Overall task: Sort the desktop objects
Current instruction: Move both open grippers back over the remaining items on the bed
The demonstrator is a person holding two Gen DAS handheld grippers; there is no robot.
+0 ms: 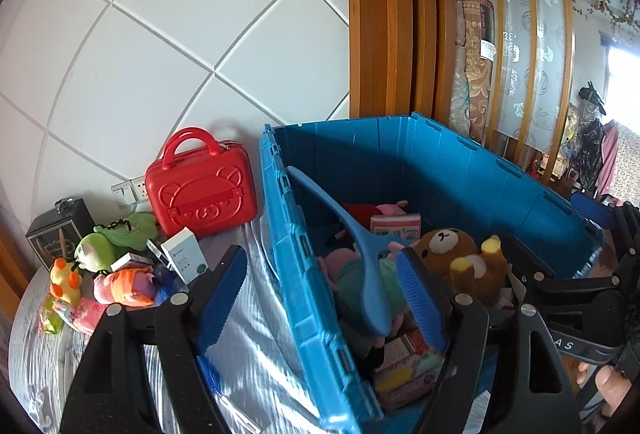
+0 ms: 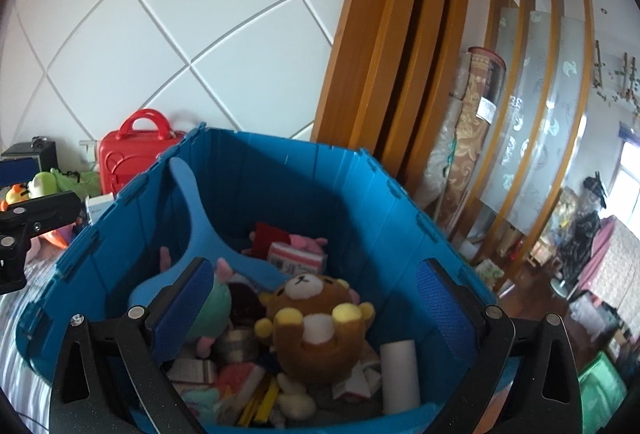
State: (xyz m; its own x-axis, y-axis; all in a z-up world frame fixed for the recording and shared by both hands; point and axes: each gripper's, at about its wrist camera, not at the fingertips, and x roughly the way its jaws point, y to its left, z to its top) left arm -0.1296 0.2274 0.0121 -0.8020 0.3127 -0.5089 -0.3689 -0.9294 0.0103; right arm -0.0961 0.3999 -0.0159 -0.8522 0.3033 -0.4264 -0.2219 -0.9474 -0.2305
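Showing only in the right wrist view: white roll [image 2: 400,374] inside blue crate [image 2: 280,170].

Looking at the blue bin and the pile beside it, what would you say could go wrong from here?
The left gripper, jaws open and empty, straddles the blue bin wall; it may knock the rim on its way to the toy pile. The long blue shoehorn leans across the bin and could snag a finger. The right gripper, also open, hovers over the brown bear and might press it down.

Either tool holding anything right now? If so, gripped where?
No. The left tool and right tool are both open and empty, over the blue bin; the brown bear lies untouched inside.
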